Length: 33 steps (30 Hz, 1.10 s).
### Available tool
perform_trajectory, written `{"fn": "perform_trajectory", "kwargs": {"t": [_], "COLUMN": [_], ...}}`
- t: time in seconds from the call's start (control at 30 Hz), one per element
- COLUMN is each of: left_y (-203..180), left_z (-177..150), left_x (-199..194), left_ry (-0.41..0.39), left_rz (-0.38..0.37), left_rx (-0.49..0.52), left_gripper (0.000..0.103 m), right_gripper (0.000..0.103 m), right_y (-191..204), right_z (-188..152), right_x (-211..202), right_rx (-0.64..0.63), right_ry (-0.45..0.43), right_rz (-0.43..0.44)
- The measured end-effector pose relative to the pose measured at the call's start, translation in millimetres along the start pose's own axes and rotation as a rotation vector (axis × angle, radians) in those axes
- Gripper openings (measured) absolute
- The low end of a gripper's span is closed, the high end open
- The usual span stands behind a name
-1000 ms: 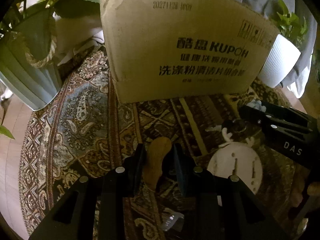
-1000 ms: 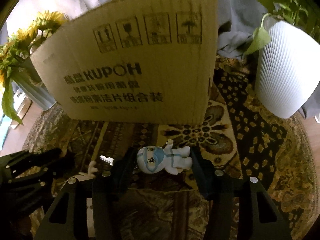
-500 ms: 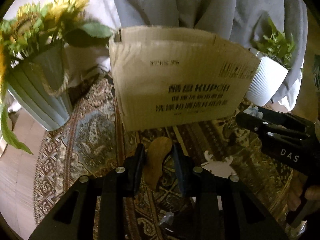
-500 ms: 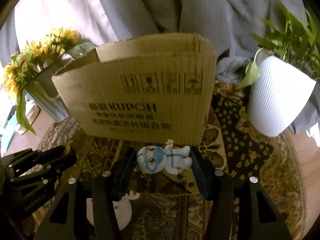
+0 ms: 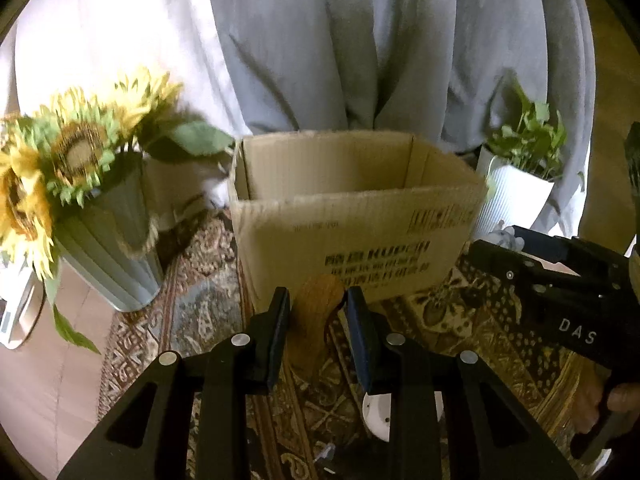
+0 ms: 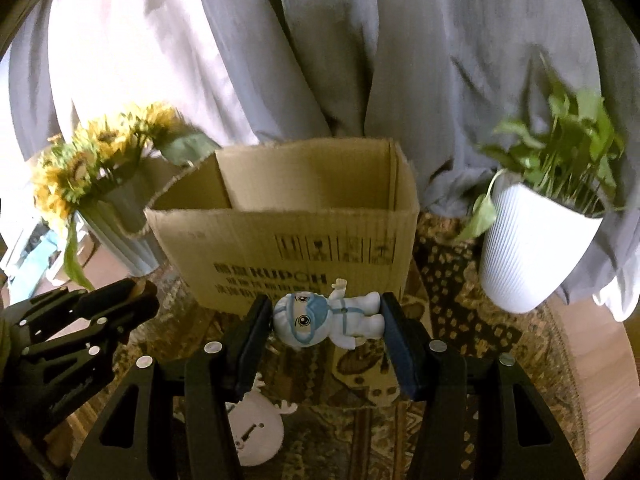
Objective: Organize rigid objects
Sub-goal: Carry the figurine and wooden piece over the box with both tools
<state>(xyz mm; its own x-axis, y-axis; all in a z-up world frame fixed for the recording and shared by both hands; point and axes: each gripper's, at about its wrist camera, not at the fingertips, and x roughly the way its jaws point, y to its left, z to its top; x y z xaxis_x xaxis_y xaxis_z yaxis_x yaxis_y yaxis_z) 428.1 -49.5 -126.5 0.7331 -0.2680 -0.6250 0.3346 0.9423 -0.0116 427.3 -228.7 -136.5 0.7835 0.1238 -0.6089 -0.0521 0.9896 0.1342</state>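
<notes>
My left gripper is shut on a flat brown wooden piece, held above the rug in front of the open cardboard box. My right gripper is shut on a white and blue toy figure lying sideways between the jaws, also raised in front of the box. The box top is open and its floor is hidden. Each gripper shows in the other's view: the right one, the left one.
A white round reindeer-shaped piece lies on the patterned rug below the grippers. A vase of sunflowers stands left of the box, a white ribbed plant pot right of it. Grey curtains hang behind.
Both grippers have risen with their objects. The box now looks lower and its open top and inner walls have come into view.
</notes>
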Motion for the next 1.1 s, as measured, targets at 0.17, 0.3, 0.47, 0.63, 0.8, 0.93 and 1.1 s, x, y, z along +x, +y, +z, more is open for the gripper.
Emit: {"fn": "perform_trajectory", "kwargs": {"t": [0.17, 0.3, 0.47, 0.63, 0.8, 0.93, 1.1], "left_y": [-2, -4, -6, -6, -5, -1, 0], "left_z": [11, 23, 38, 57, 74, 87, 101], "left_x": [-13, -22, -31, -35, -36, -39, -31], "left_ry": [-0.046, -0.088, -0.136, -0.185, -0.221, -0.256, -0.273], "left_rz": [0.008, 0.013, 0.016, 0.016, 0.012, 0.021, 0.029], "left_rx": [0.014, 0.021, 0.034, 0.04, 0.045, 0.064, 0.075], "left_gripper": [0.029, 0.029, 0.029, 0.029, 0.029, 0.029, 0.029], "right_gripper": [0.056, 0.056, 0.056, 0.056, 0.056, 0.056, 0.056], "right_y": [2, 5, 8, 8, 10, 9, 9], "right_z": [10, 20, 32, 46, 63, 76, 90], "right_x": [-13, -25, -35, -41, -44, -44, -41], "right_rx": [-0.003, -0.003, -0.007, -0.013, -0.031, -0.039, -0.061], "right_ry": [-0.04, -0.079, -0.123, -0.164, -0.216, -0.247, -0.28], "right_rz": [-0.002, 0.003, 0.012, 0.024, 0.029, 0.03, 0.023]}}
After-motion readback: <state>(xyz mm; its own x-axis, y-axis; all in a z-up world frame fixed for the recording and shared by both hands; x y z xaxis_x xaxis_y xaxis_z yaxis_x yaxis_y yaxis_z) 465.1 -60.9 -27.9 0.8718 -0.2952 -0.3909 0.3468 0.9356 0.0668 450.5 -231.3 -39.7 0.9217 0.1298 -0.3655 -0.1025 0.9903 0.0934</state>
